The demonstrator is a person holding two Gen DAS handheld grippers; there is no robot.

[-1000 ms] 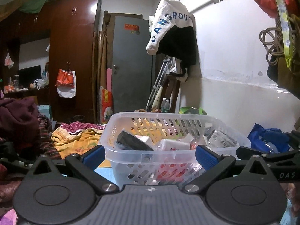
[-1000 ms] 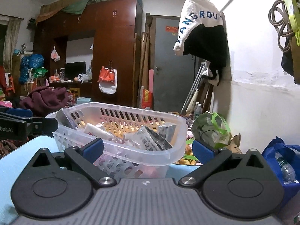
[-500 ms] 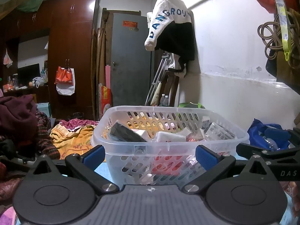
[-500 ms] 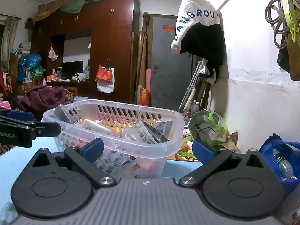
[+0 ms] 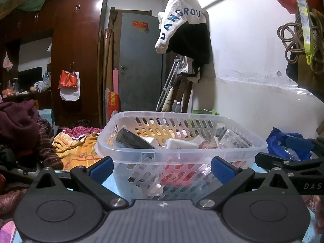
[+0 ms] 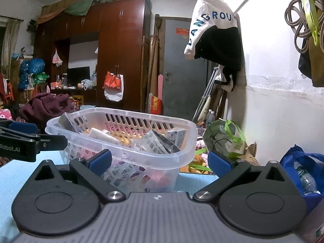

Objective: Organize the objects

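Tongs, left [image 5: 161, 167]: yours spread wide, empty, low before the basket
Tongs, right [image 6: 160, 161]: yours spread wide, empty
Basket [image 5: 180, 151]: clear, slotted, full of packets, on the blue desk [image 6: 12, 174]

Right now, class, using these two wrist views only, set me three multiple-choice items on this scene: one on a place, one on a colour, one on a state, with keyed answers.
1. Where does the clear plastic basket stand?
A. on the light blue tabletop
B. on top of the wardrobe
C. hung on the door

2. What colour are the pads on the right gripper?
A. red
B. blue
C. green

3. How is the left gripper?
A. shut on the basket
B. shut on a bag
C. open, holding nothing

Answers: 1 A, its base meets the blue surface. 2 B, both pads show blue. 3 C, its fingers stand wide apart with nothing gripped.
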